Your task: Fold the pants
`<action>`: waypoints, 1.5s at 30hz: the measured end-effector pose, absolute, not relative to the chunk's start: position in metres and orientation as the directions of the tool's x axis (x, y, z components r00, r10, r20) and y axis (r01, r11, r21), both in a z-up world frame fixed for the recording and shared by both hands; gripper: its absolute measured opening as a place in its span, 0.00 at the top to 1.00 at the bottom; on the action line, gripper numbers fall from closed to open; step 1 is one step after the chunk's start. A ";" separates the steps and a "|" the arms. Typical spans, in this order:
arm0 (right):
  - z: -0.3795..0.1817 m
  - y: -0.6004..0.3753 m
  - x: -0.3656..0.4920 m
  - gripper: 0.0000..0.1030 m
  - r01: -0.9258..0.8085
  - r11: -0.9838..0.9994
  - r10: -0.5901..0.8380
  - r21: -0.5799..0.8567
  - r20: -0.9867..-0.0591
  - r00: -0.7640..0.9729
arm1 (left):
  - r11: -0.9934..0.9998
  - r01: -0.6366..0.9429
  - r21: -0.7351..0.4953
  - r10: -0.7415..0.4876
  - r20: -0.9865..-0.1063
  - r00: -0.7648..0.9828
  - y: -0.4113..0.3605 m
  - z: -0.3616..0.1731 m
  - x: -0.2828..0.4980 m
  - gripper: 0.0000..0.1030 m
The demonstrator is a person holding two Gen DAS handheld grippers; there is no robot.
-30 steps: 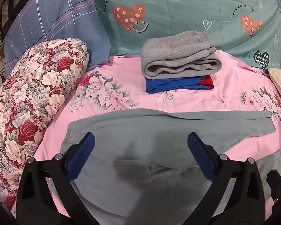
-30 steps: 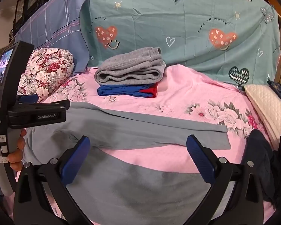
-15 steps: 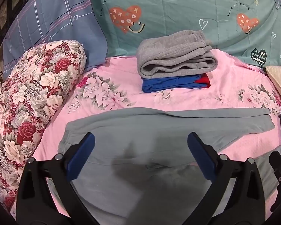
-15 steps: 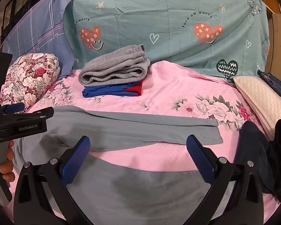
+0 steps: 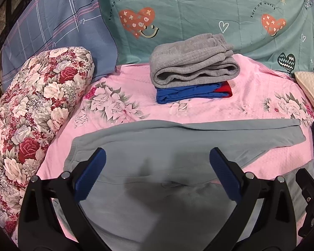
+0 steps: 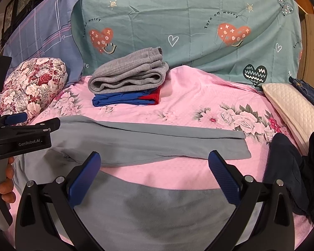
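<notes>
Grey-green pants [image 5: 157,146] lie flat on the pink floral bedsheet [image 5: 219,108], waistband to the left, one leg stretched to the right, the other leg nearer me. My left gripper [image 5: 156,173] is open and empty above the seat of the pants. My right gripper [image 6: 155,175] is open and empty above the near leg [image 6: 167,209], with the far leg [image 6: 157,142] ahead. The left gripper body [image 6: 21,138] shows at the left of the right wrist view.
A stack of folded grey [image 5: 190,62] and blue-red clothes [image 5: 192,93] sits at the back. A floral bolster [image 5: 31,115] lies left. A cream pillow [image 6: 293,104] and dark clothes [image 6: 293,171] lie right. Teal and blue pillows stand behind.
Both grippers have drifted slightly back and up; the views shifted a little. The pants have not moved and both grippers stay open.
</notes>
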State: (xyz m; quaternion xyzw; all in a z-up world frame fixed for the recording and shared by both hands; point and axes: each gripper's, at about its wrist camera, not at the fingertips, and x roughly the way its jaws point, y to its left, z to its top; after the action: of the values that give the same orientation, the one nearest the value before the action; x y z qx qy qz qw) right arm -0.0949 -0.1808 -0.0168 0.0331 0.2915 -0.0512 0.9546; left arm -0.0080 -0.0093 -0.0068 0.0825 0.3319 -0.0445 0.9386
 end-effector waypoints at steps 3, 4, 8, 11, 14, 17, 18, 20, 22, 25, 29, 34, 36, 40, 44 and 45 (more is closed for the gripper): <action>-0.018 -0.180 -0.095 0.01 0.113 0.993 -0.075 0.033 -0.560 0.825 | 0.982 0.139 0.126 -0.029 -0.631 0.775 -0.009 -0.007 -0.008 0.02; -0.019 -0.180 -0.095 0.01 0.111 0.993 -0.073 0.034 -0.560 0.825 | 0.982 0.140 0.124 -0.031 -0.631 0.775 -0.009 -0.007 -0.008 0.02; -0.023 -0.179 -0.095 0.01 0.100 0.994 -0.067 0.030 -0.556 0.828 | 0.983 0.137 0.122 -0.029 -0.633 0.773 -0.008 -0.008 -0.007 0.02; -0.027 -0.178 -0.093 0.01 0.094 0.995 -0.060 0.031 -0.563 0.824 | 0.981 0.132 0.140 -0.016 -0.625 0.781 -0.009 -0.009 -0.007 0.02; -0.029 -0.176 -0.093 0.01 0.086 0.996 -0.055 0.030 -0.561 0.826 | 0.981 0.137 0.138 -0.021 -0.624 0.781 -0.006 -0.010 -0.008 0.02; -0.031 -0.175 -0.095 0.01 0.082 0.996 -0.056 0.023 -0.550 0.833 | 0.981 0.141 0.134 -0.026 -0.625 0.780 -0.004 -0.011 -0.008 0.02; -0.032 -0.174 -0.095 0.01 0.083 0.996 -0.058 0.021 -0.549 0.834 | 0.980 0.143 0.137 -0.026 -0.626 0.779 -0.004 -0.011 -0.008 0.02; -0.033 -0.174 -0.094 0.01 0.080 0.997 -0.056 0.021 -0.550 0.834 | 0.980 0.145 0.137 -0.028 -0.626 0.779 -0.003 -0.013 -0.009 0.02; -0.034 -0.174 -0.094 0.01 0.078 0.997 -0.052 0.024 -0.548 0.835 | 0.979 0.147 0.138 -0.028 -0.626 0.779 -0.003 -0.013 -0.009 0.02; -0.036 -0.173 -0.093 0.01 0.073 0.997 -0.051 0.018 -0.550 0.834 | 0.978 0.154 0.137 -0.034 -0.632 0.775 -0.002 -0.014 -0.008 0.02; -0.040 -0.172 -0.092 0.01 0.069 0.998 -0.050 0.013 -0.559 0.828 | 0.975 0.169 0.145 -0.039 -0.636 0.770 -0.002 -0.016 -0.008 0.02; -0.044 -0.171 -0.090 0.01 0.066 0.998 -0.053 0.003 -0.566 0.823 | 0.974 0.181 0.137 -0.050 -0.649 0.759 0.000 -0.021 -0.006 0.02; -0.045 -0.172 -0.090 0.01 0.064 0.998 -0.048 0.008 -0.570 0.821 | 0.973 0.189 0.134 -0.054 -0.661 0.749 0.000 -0.024 -0.004 0.02; -0.047 -0.174 -0.090 0.01 0.067 0.997 -0.041 0.024 -0.572 0.819 | 0.972 0.200 0.123 -0.065 -0.679 0.732 -0.002 -0.028 -0.001 0.02; -0.046 -0.177 -0.090 0.01 0.070 0.997 -0.037 0.035 -0.573 0.819 | 0.971 0.202 0.130 -0.061 -0.679 0.731 -0.004 -0.027 -0.004 0.02; -0.046 -0.177 -0.090 0.01 0.070 0.997 -0.037 0.035 -0.574 0.818 | 0.971 0.198 0.133 -0.057 -0.675 0.736 -0.004 -0.027 -0.006 0.02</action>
State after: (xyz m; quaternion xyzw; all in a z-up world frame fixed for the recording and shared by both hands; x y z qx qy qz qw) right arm -0.0898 -0.1766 -0.0464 0.0273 0.3002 -0.0280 0.9531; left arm -0.0058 -0.0035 -0.0269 0.0985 0.3570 -0.0690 0.9263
